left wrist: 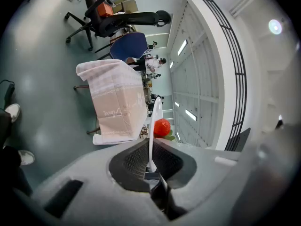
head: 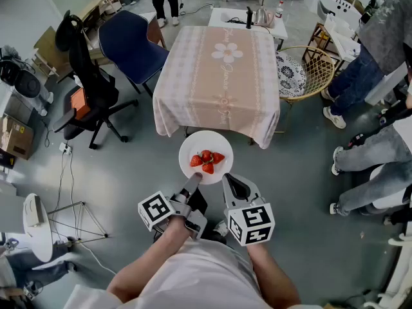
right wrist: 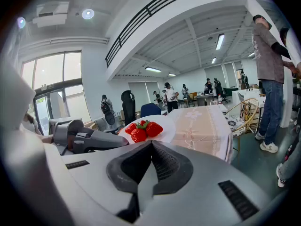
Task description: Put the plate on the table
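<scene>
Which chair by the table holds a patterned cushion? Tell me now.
The wicker chair at the table's right side, with its round rattan frame. The blue chair and black office chair on the left carry no such cushion.

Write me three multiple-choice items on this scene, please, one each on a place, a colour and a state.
1. Where is the plate?
A on the floor
B on a chair
C in the air, in front of the table

2. What colour is the plate?
A white
B blue
C black

3. What state is the left gripper in?
A open and empty
B shut on the plate's rim
C shut on a spoon

Key:
1 C, the head view shows it carried by its rim at the table's near edge.
2 A, white shows all round the strawberries.
3 B, the left gripper view shows the thin rim pinched between the jaws.
</scene>
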Motion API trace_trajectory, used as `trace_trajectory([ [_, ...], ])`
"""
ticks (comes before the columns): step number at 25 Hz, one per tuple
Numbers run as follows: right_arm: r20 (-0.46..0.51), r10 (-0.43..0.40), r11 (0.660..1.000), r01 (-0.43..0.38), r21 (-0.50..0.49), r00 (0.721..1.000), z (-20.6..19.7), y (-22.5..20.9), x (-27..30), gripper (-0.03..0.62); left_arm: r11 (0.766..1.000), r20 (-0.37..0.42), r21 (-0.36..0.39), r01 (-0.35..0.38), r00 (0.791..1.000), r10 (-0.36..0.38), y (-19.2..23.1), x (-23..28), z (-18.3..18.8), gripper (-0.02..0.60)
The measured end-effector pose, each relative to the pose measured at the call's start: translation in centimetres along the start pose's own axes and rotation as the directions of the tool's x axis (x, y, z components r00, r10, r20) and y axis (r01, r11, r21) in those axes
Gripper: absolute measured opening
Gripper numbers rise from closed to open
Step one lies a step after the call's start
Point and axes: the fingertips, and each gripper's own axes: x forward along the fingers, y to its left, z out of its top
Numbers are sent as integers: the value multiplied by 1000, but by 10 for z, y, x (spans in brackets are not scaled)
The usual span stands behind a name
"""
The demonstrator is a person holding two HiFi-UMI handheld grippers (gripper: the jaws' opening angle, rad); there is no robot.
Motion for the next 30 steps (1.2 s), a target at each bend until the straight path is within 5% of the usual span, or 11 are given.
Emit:
trace_trajectory([
  [18,-30,-10,999,12,46,999,-16,-14,10,5,999,-5,-28,-25,1000,25,17,9,-3,17],
  [30,-72,-81,995,85,53,994,13,-9,94,5,997,-64,-79,-12,998,7,25,53,80,17],
])
